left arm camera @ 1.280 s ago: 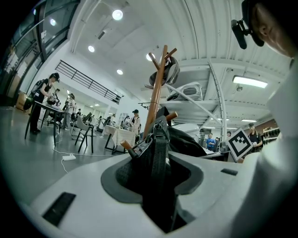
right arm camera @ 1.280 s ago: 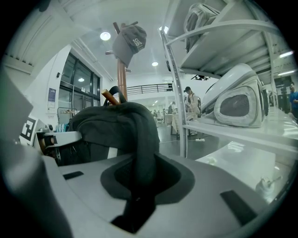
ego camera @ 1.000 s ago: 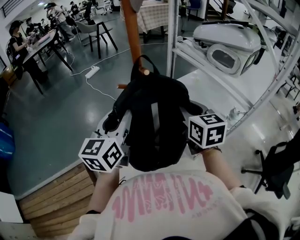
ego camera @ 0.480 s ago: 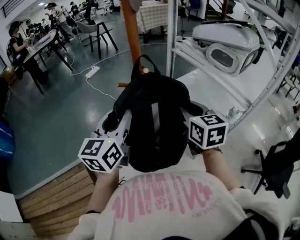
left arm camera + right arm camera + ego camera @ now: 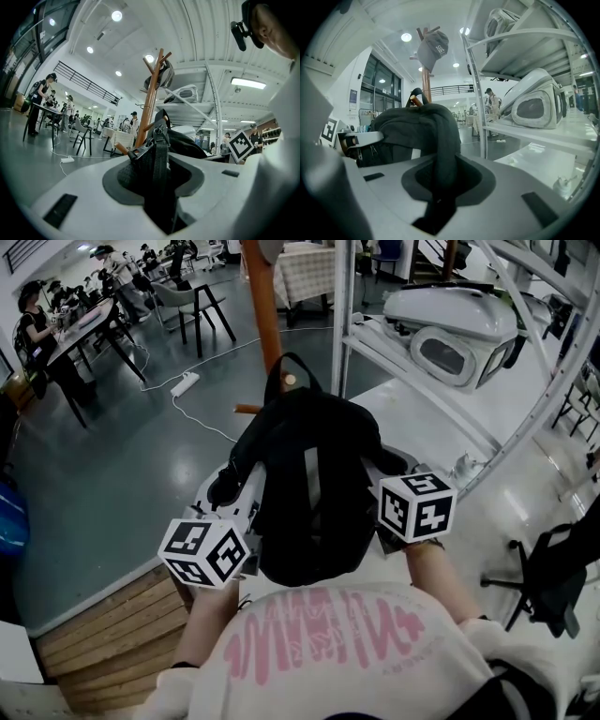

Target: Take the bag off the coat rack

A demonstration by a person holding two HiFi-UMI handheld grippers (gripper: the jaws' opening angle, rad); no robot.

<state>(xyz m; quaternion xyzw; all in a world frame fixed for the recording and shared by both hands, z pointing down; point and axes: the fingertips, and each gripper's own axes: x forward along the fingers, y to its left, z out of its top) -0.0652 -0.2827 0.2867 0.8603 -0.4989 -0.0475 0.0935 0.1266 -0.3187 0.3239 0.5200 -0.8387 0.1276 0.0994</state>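
A black backpack hangs by its top loop on a peg of the wooden coat rack, right in front of me. My left gripper is at the bag's left side, shut on a webbed shoulder strap that runs down between its jaws; those jaws have just been closing slightly on it. At the bag's right side, my right gripper is shut on the other padded strap. The rack's pole stands just behind the bag, and a grey cap hangs at its top.
A white metal shelf with a white pet carrier stands close on the right. People sit at a table with chairs at the far left. A power strip and cable lie on the floor. A black chair stands at the right edge.
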